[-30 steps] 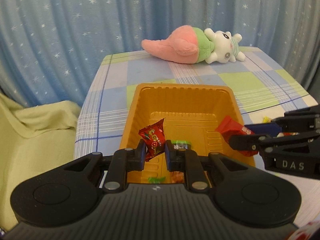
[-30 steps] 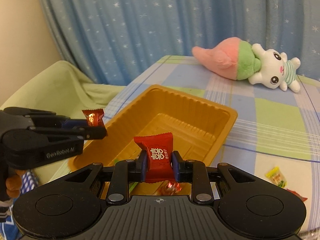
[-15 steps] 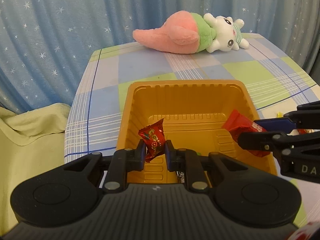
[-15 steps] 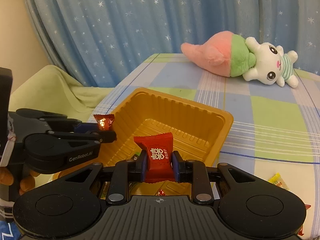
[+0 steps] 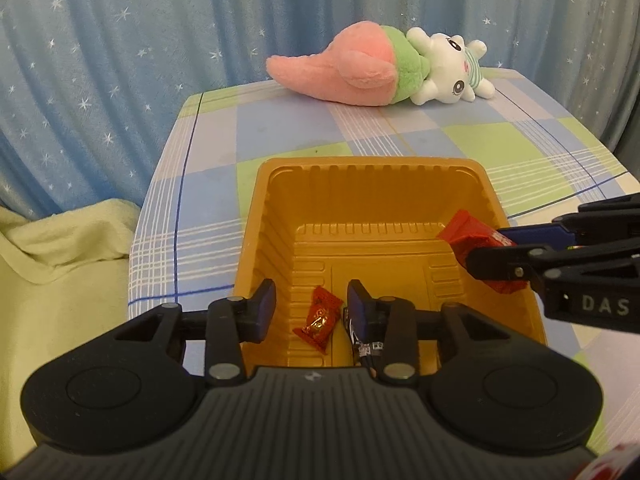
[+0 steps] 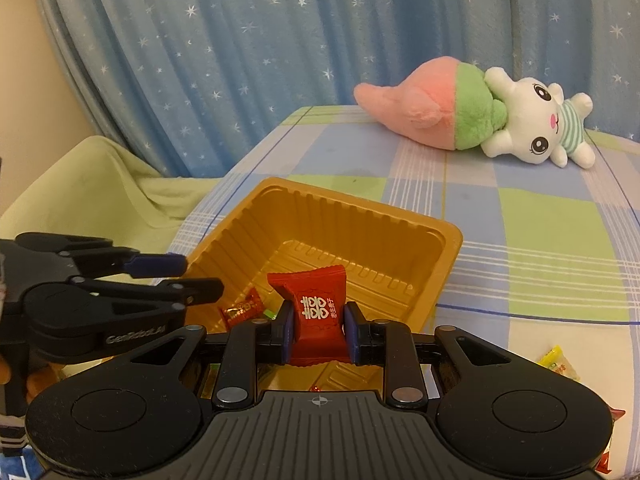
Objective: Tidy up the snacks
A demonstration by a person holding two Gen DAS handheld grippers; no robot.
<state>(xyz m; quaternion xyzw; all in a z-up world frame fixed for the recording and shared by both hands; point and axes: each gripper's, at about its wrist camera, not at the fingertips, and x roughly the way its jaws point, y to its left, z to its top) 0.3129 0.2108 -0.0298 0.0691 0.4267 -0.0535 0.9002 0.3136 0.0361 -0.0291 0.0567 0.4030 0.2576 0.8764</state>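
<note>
Red square-wrapped candy (image 6: pixel 318 312) pinched upright in right gripper (image 6: pixel 318 330), orange plastic tray (image 6: pixel 448 240) at 12 o'clock; left gripper (image 5: pixel 311 307) fingers opening, small red candy (image 5: pixel 320 317) loose between.

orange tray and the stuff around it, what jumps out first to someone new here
The orange tray sits mid-table on the checked cloth. Over it the right gripper pinches a red candy packet. The left gripper is opening, a small red candy lying loose between its fingers in the tray. A pink, green and white plush toy lies at the far edge.
</note>
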